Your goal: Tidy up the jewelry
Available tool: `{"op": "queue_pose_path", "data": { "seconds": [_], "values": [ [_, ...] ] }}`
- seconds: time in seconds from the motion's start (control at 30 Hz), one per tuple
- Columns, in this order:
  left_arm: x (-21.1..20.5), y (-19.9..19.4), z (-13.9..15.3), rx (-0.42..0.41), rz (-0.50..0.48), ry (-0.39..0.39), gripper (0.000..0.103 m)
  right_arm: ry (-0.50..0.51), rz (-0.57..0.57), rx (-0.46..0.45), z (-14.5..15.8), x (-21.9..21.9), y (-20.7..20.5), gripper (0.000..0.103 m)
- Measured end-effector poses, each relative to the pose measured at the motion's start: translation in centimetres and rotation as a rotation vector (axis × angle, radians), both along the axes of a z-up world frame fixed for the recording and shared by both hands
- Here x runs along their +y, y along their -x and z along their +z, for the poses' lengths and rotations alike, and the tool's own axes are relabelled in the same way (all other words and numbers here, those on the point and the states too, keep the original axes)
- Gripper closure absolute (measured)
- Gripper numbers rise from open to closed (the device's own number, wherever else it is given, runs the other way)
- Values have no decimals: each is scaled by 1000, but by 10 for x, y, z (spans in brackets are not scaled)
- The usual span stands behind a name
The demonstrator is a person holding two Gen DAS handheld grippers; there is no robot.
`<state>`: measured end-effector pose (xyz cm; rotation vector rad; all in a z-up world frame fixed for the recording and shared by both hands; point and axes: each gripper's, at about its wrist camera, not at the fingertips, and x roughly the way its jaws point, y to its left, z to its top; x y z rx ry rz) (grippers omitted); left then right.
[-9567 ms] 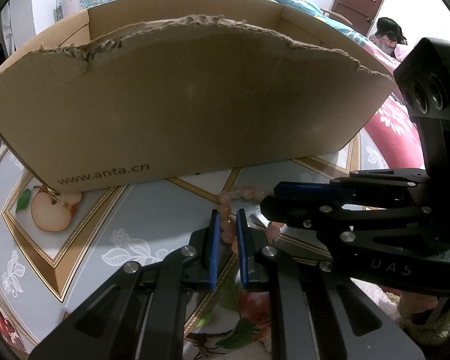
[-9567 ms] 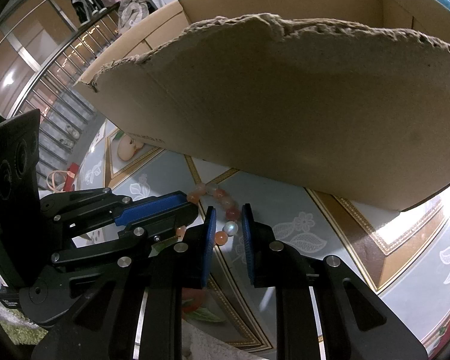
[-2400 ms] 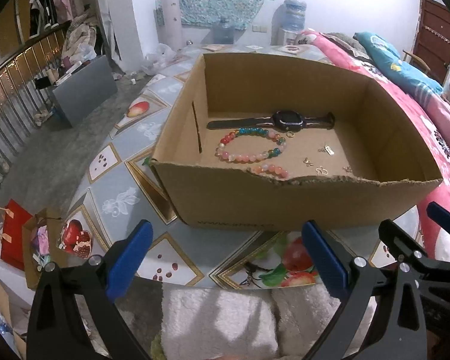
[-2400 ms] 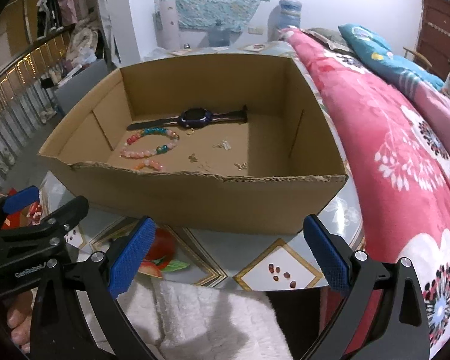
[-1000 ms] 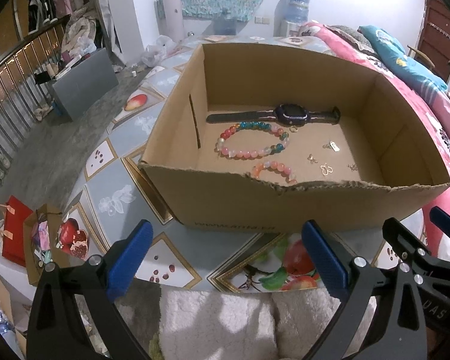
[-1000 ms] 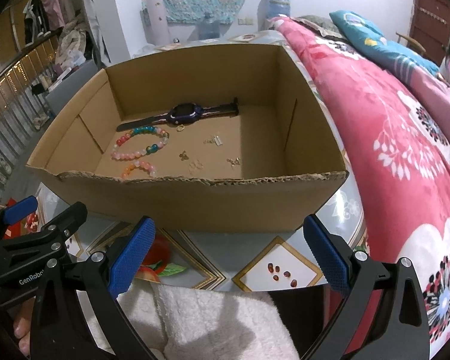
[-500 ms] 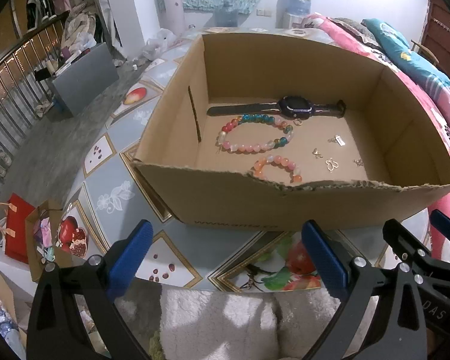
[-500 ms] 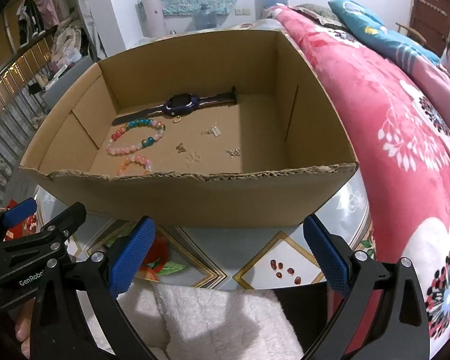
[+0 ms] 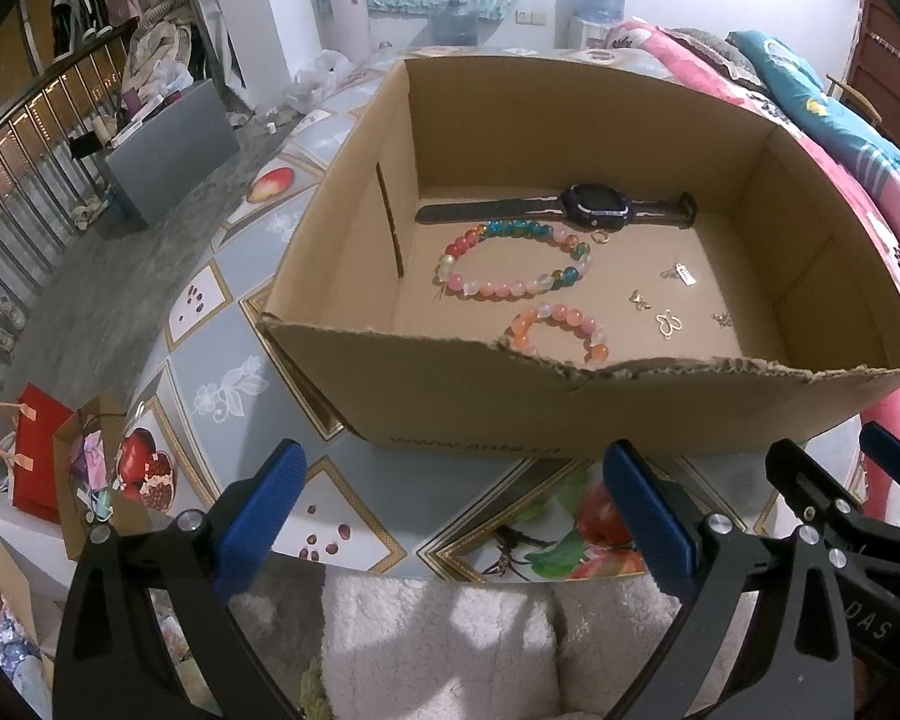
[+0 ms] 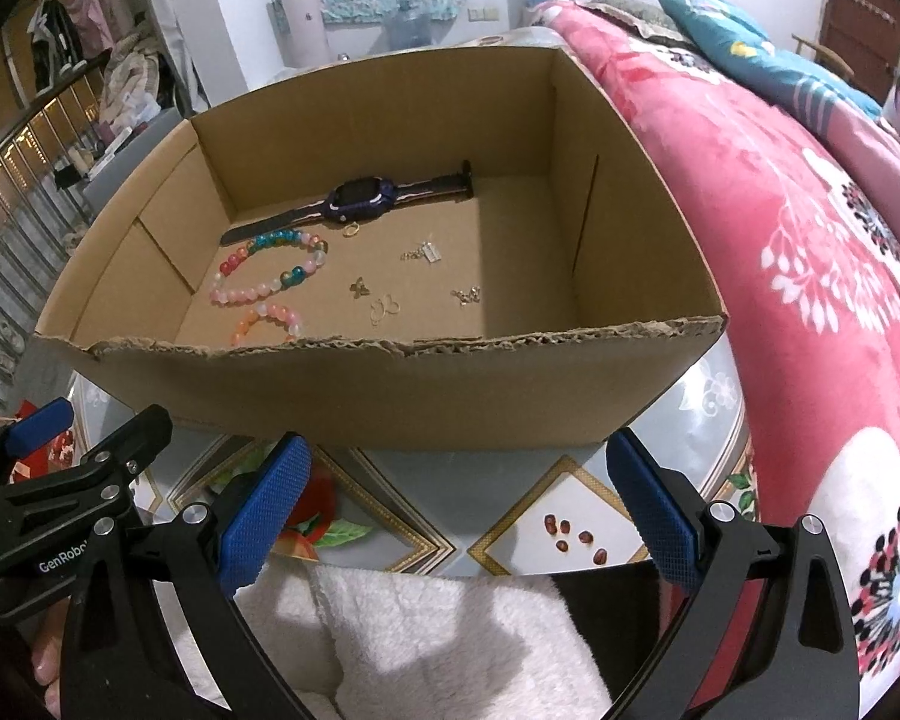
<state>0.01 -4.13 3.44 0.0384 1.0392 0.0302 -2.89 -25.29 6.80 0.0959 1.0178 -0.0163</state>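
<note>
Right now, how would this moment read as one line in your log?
left gripper: open, empty | right gripper: open, empty | cardboard box: holds watch, two bead bracelets, small charms | both grippers outside box

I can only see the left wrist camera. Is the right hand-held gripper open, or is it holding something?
Observer: The right hand-held gripper is open, with nothing between its blue pads.
Operator: What is on the table under it, in front of the cardboard box's right corner?
Observer: The table there shows only a printed tile of red seeds. No jewelry lies on it.
</note>
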Motion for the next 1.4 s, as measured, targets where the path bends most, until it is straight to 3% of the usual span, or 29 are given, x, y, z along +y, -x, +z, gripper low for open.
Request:
{"op": "queue_pose_path", "data": {
  "seconds": [1.4],
  "values": [
    [4,1,1,1,4,-3,6,9,2,-1,-2,4,1,8]
  ]
}}
